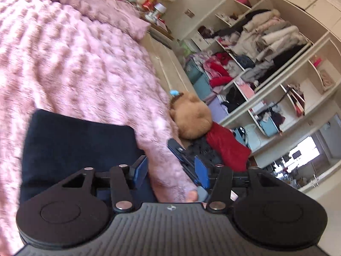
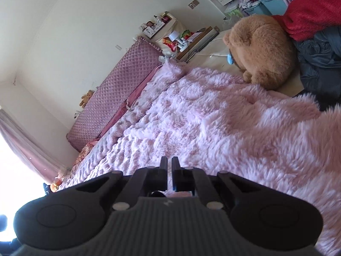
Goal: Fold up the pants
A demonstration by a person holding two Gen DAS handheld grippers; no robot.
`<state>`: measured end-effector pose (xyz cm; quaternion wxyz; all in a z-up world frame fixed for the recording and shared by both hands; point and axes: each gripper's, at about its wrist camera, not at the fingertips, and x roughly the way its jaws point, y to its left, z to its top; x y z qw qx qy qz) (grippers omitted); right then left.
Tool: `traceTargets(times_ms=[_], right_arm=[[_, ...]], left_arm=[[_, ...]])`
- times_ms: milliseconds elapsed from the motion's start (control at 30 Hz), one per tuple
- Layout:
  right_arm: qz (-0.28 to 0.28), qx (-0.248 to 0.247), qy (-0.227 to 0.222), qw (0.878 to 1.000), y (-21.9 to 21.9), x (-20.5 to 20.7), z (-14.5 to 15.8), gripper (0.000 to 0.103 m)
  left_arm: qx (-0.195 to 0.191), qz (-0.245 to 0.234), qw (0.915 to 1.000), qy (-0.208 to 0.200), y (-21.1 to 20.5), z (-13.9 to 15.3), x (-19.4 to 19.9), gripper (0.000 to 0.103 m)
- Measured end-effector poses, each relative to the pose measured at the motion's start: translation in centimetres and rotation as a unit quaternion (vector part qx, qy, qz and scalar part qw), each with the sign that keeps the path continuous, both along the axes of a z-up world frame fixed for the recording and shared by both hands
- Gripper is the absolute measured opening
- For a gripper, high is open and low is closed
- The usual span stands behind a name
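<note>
Bed point(image 1: 70, 64) covered by a pink fluffy blanket point(image 2: 213, 117), seen in both wrist views; quilted headboard point(image 2: 119, 91) at its far end. Open shelves point(image 1: 266, 49) crammed with clothes noted beyond the bed's side edge. Pants point(image 1: 74, 145), dark navy, lying folded flat on the blanket near the bed's side edge, just beside the left gripper point(image 1: 171, 172). Brown teddy bear point(image 2: 264, 53) slumped against the same edge, red cloth point(image 1: 226, 147) touching it. Left jaws held apart, nothing between them; only blanket is seen in the gap. Right gripper point(image 2: 169, 175) jaws drawn together, empty, over the blanket.
</note>
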<state>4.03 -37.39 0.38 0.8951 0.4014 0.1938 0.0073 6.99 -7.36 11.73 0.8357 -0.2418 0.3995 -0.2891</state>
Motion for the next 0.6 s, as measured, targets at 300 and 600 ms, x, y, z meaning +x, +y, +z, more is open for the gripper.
traceTargets(times_ms=[300, 600], right_arm=[[0.136, -0.09, 0.084, 0.983, 7.0, 0.6, 2.2, 0.042], [0.174, -0.016, 0.122, 0.977, 5.5, -5.1, -0.5, 0.043]], left_arm=[[0.079, 0.086, 0.9907, 0.071, 12.8, -6.3, -0.6, 0.063], [-0.008, -0.046, 0.9865, 0.157, 11.4, -14.5, 0.1, 0.064]])
